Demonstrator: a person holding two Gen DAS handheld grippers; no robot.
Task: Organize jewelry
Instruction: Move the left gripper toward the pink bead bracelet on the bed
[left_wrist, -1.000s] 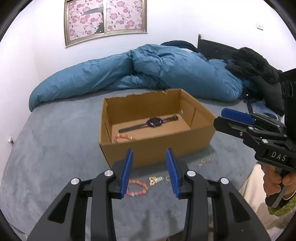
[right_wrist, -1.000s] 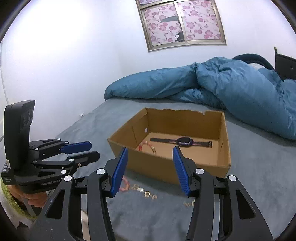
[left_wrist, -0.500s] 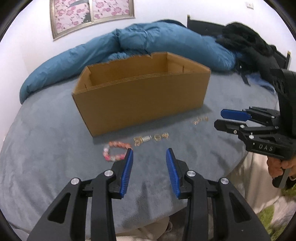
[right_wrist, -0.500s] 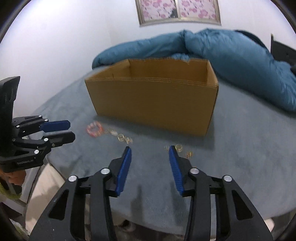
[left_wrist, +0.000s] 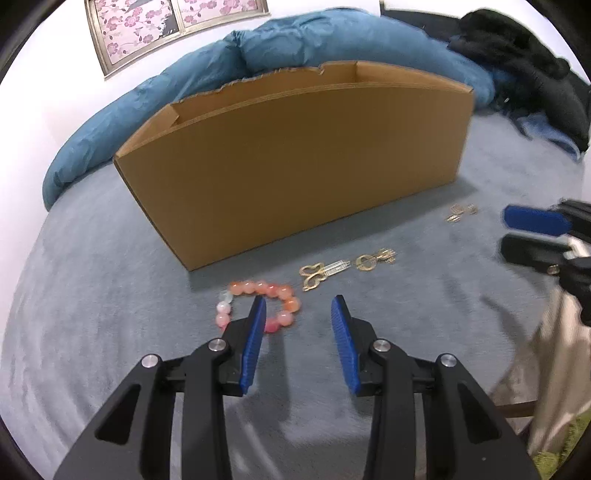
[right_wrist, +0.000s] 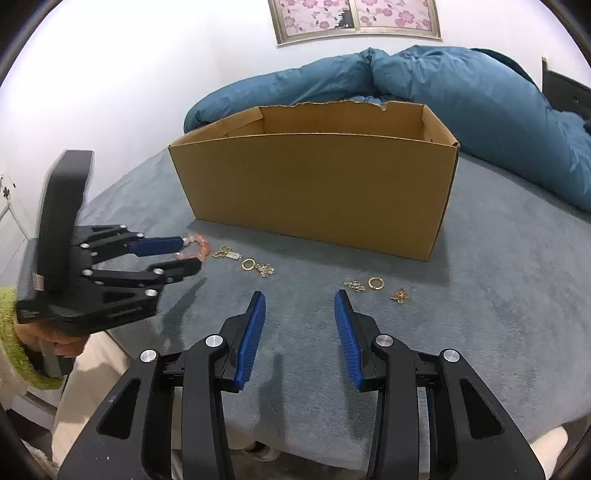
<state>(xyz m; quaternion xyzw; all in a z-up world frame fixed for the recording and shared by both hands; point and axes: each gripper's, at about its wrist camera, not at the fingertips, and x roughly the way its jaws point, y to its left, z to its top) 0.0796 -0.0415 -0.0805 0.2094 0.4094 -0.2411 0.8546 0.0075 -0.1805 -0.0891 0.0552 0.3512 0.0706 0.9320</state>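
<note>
Lying just ahead of the left gripper (left_wrist: 298, 308), the bead bracelet (left_wrist: 258, 306) is ungrasped, partly behind its left fingertip (left_wrist: 258, 314); both grippers' fingers parted, empty.

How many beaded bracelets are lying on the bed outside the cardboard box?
1. The pink beaded bracelet lies on the grey bedcover in front of the cardboard box, left of the gold pieces, at the left gripper tips. The box interior is hidden, so more may be inside.
</note>
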